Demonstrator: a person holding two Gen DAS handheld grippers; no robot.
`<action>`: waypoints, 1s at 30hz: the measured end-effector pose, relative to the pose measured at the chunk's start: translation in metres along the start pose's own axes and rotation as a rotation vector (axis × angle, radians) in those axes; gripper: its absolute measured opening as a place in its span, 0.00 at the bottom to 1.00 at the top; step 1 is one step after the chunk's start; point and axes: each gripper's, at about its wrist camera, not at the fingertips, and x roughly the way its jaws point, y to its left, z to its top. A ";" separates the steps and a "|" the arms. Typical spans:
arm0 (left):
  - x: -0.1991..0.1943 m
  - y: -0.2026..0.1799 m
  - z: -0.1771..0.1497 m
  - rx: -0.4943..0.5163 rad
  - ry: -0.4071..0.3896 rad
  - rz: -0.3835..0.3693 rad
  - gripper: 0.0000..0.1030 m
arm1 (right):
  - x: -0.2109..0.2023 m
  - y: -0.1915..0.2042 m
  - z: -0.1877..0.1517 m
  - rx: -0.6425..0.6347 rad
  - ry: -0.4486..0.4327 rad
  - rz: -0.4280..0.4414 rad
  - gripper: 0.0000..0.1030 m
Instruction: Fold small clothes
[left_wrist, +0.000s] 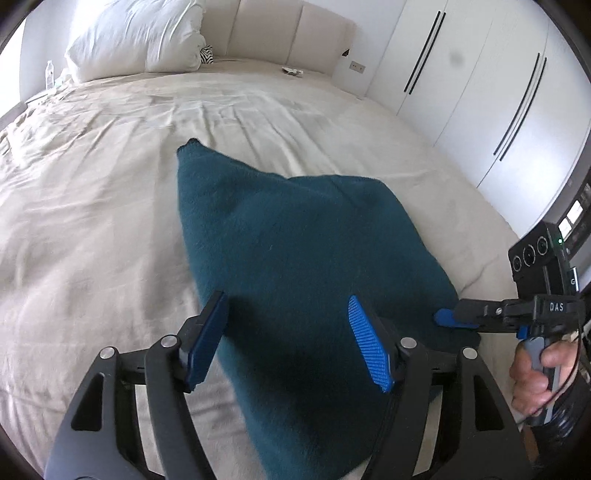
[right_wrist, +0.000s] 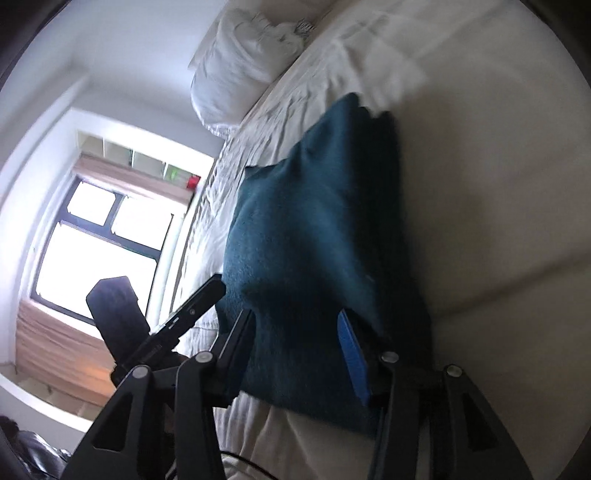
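Nearest in the left wrist view, the left gripper (left_wrist: 286, 343) hangs just above the near end of a dark teal cloth (left_wrist: 295, 251). Its two blue pads stand well apart, one out over the pale sheet at the cloth's left edge and the other over the fabric, and neither presses on it: the jaws are open with nothing held.

At the right edge of that view, the right gripper (left_wrist: 448, 319) comes in from the side, held by a hand (left_wrist: 532, 369) wrapped around its grey handle. Its blue tip lies at the cloth's near right corner; from here I cannot tell whether it pinches the fabric.

The right wrist view settles that. The right gripper (right_wrist: 295, 347) has its fingers spread on either side of the near edge of the cloth (right_wrist: 314, 236), with the fabric lying between them. A gap shows at the dark finger on the left, so the pads do not clamp it: the jaws are open. The left gripper's black arm (right_wrist: 192, 314) shows beside it, blurred.

The cloth lies flat on the bed (left_wrist: 92, 221), folded into a rough rectangle, with one corner (left_wrist: 190, 146) pointing away toward the headboard (left_wrist: 291, 33).

Farther off, a white pillow (left_wrist: 140, 37) rests at the head of the bed. White wardrobe doors (left_wrist: 461, 92) with dark handles line the right wall, and a bright window (right_wrist: 99, 240) shows in the right wrist view.
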 end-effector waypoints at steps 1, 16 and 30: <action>-0.005 0.003 -0.004 -0.003 0.002 -0.002 0.64 | -0.005 -0.003 -0.002 0.004 -0.007 0.005 0.48; 0.013 0.069 0.020 -0.247 0.139 -0.056 0.82 | -0.031 -0.005 0.041 0.040 -0.076 -0.075 0.73; 0.062 0.058 0.030 -0.307 0.292 -0.164 0.60 | 0.029 -0.019 0.072 0.054 0.105 -0.150 0.40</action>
